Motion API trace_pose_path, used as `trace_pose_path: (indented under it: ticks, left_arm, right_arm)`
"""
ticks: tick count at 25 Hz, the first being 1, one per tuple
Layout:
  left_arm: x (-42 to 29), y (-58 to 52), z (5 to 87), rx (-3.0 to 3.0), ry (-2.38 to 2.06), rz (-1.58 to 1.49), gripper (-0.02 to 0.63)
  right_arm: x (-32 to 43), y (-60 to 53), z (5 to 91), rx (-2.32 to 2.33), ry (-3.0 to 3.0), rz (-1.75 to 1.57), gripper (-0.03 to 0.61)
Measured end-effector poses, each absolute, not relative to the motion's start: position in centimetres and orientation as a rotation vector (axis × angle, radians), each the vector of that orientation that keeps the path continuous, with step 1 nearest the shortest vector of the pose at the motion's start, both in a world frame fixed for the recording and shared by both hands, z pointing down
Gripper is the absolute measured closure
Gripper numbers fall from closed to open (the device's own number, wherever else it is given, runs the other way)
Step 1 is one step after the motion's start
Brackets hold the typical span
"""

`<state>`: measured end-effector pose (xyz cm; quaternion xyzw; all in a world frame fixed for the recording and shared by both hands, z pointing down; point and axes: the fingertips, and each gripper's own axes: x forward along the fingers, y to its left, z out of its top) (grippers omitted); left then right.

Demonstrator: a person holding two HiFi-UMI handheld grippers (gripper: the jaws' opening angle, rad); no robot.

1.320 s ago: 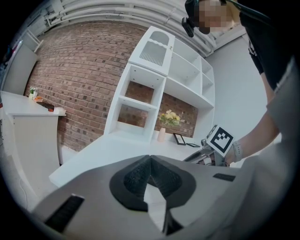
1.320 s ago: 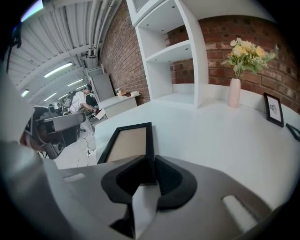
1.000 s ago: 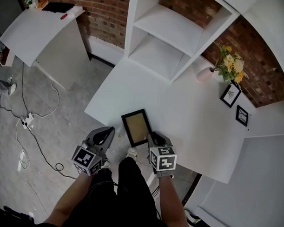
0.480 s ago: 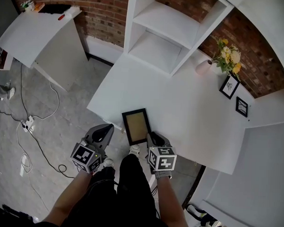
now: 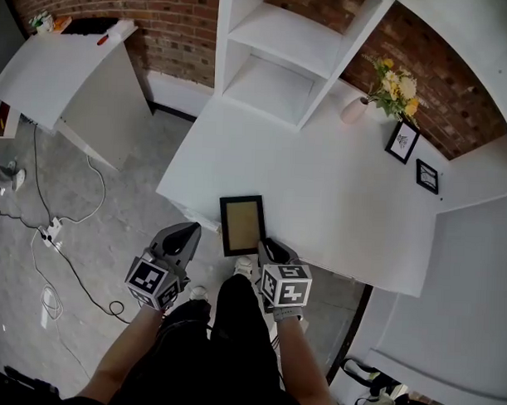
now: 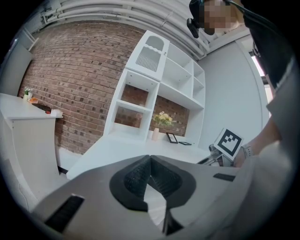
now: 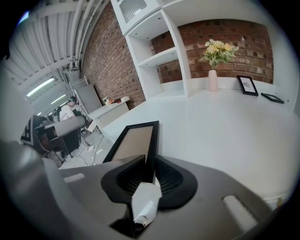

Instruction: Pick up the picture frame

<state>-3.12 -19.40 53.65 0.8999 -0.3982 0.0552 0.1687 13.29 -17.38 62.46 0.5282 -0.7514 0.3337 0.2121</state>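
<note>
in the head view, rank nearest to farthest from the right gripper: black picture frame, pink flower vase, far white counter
1. black picture frame, in the right gripper's jaws
2. pink vase of yellow flowers, table's far right
3. white counter, across the floor, far left

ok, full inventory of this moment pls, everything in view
picture frame: 1, black rim, tan inside, flat at the table's near edge
table: 1, white, centre
shelf unit: 1, white, at the table's far end
vase: 1, pale pink, holds yellow flowers, far right of table
small frames: 2, black, beside the vase; one upright, one flat
brick wall: red-brown, behind
counter: 1, white, far left
power strip: 1, white, on the grey floor
cables: several, floor, left
legs: black trousers, bottom centre
left gripper: grey, shut, empty, left of the frame
right gripper: grey, shut on the picture frame's right rim
</note>
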Motion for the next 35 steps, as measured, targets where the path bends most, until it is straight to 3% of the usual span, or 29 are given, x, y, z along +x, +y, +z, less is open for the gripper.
trace_pose_path:
  ticks: [8,12,29,31,33,35]
  left_arm:
    - [-3.0,-19.2,52.9,2.588,-1.124,0.146,0.615]
    - [-2.9,-18.8,53.0,2.586,-1.116,0.142,0.615]
    - [-3.8,-17.9,53.4,2.565,-1.142,0.186,0.615]
    - [-3.9,-17.9,53.6,2.552,-1.147,0.189,0.615]
    - [-4.0,-18.1,53.7,2.545,-1.157,0.184,0.615]
    - [-4.1,-18.2,53.9,2.535,-1.163,0.182,0.615]
  right_arm:
    - [11.8,-15.9,62.2,1.45,-2.15,0.97,0.5]
    - [11.6,-15.7,61.6,1.496,-2.221,1.044,0.465]
    - [11.6,-15.9,63.7,1.572,-2.324,1.919,0.418]
    - [11.4,-16.1,63.7,1.563,-2.346,2.03,0.42]
    - [11.5,-16.5,63.5,1.568,-2.364,2.117,0.475]
    - [11.5,-16.8,63.2,1.572,-2.382,2.153,0.489]
